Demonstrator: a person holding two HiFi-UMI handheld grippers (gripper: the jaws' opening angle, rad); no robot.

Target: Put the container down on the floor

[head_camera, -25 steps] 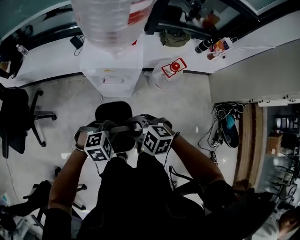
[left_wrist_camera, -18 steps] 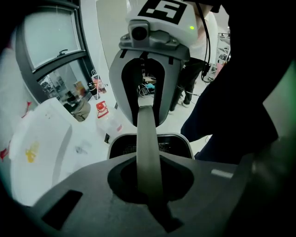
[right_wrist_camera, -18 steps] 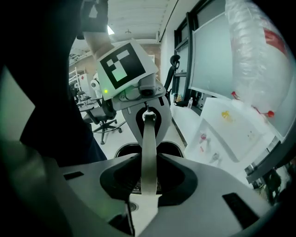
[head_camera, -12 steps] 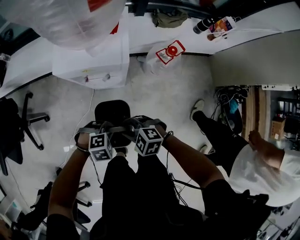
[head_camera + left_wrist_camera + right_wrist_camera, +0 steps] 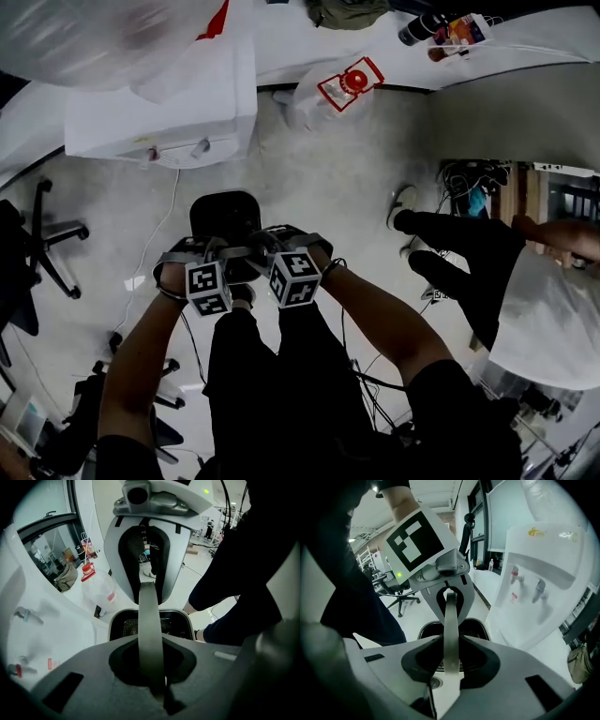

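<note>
The container [image 5: 223,221] is a black bin with a pale rim [image 5: 108,626] and a grey strap handle [image 5: 149,634]. It hangs in front of the person's knees, over the grey floor. Both grippers face each other across the handle. My left gripper [image 5: 227,257] is shut on the strap, which stands upright between its jaws [image 5: 151,677]. My right gripper [image 5: 268,251] is closed on the same strap [image 5: 450,620] from the other side [image 5: 450,663]. Whether the bin's base touches the floor is hidden.
A white water dispenser [image 5: 159,112] with a large clear bottle [image 5: 84,37] stands just beyond the bin. A spare bottle with a red label [image 5: 342,86] lies by the wall. Another person [image 5: 525,281] stands at the right. Office chairs [image 5: 37,244] are at the left.
The view has swung so the dispenser sits further left and looks larger. Another person has walked in at the right. Both grippers keep their hold on the handle.
</note>
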